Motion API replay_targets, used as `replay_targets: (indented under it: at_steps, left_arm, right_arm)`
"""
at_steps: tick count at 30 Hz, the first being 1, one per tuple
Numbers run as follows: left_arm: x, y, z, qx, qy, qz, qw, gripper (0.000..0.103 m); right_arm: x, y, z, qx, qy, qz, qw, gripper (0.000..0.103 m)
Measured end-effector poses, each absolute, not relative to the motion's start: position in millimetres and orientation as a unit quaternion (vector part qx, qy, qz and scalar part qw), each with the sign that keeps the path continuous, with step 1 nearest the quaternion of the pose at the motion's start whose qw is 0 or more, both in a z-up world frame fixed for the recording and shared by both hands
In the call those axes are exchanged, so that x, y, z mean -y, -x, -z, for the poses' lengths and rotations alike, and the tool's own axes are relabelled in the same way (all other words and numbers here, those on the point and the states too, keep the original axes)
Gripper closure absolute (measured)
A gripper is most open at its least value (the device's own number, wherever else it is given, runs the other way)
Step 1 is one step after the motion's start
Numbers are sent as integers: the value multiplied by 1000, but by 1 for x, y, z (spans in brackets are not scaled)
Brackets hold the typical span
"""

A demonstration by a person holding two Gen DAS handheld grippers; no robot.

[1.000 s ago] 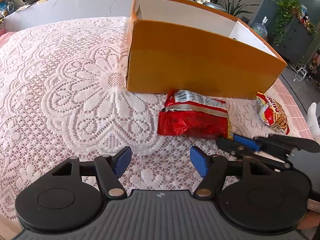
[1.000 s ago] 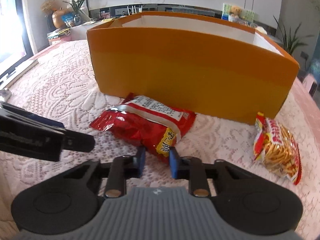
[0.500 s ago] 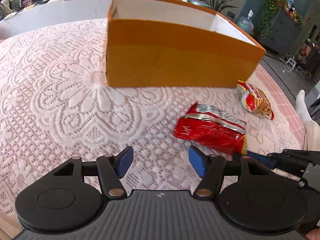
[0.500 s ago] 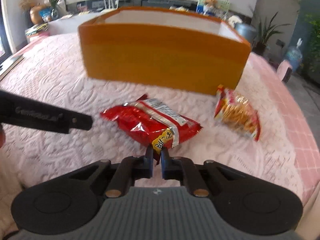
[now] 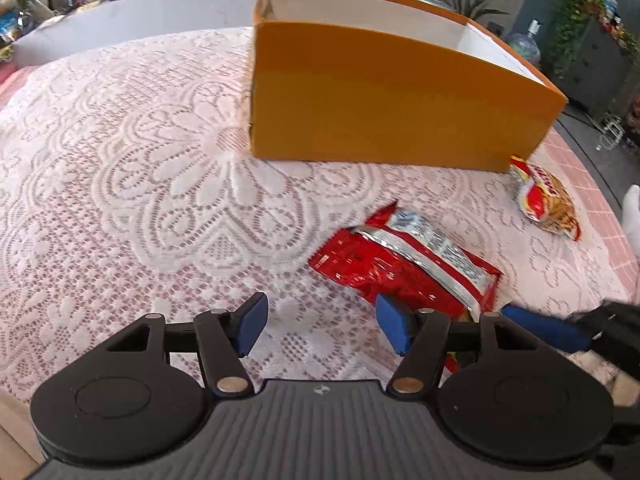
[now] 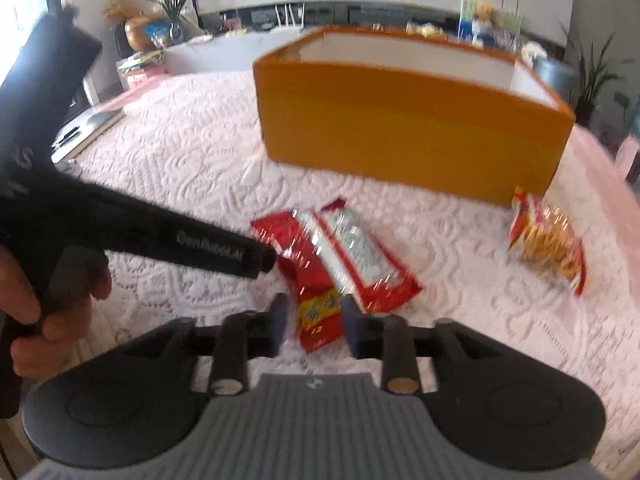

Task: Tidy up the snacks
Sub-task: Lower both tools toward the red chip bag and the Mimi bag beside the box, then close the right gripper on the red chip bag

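Right tool (image 6: 311,322), clamped on the red chip bag (image 6: 336,256) 0.5 s ago, now stands parted around its corner; left tool (image 5: 318,326) hovers wide, lower centre.

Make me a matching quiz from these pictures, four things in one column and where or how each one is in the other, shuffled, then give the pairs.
Things:
1. red snack bag
2. yellow snack bag
3. orange box
4. left gripper

States:
A. open, nothing between its fingers
B. lying by the box's right corner
C. standing open-topped on the lace cloth
D. its end between the right gripper's fingers

Pairs: 1-D, 2-B, 3-C, 4-A
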State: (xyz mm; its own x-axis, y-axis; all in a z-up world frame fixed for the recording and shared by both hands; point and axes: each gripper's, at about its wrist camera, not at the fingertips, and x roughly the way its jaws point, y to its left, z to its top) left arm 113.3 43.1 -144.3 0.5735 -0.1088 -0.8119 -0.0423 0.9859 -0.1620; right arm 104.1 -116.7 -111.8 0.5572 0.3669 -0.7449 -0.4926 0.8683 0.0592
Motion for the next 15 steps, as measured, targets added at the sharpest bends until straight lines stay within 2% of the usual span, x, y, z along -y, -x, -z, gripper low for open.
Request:
replay_targets:
  at_steps: [2, 6, 11, 15]
  left_arm:
    - [-46, -113, 143, -454, 90, 16, 887, 30]
    - [-53, -108, 135, -433, 104, -1, 896, 30]
    - [-59, -109, 133, -427, 115, -19, 897, 30]
    - [-59, -110, 134, -429, 114, -19, 896, 30]
  right_arm:
    - [118, -108, 109, -393, 82, -238, 885, 60]
    - [113, -121, 111, -377, 95, -238, 890, 32]
    - [97, -131, 122, -363, 136, -265, 883, 19]
    - [91, -144, 130, -358, 149, -277, 879, 16]
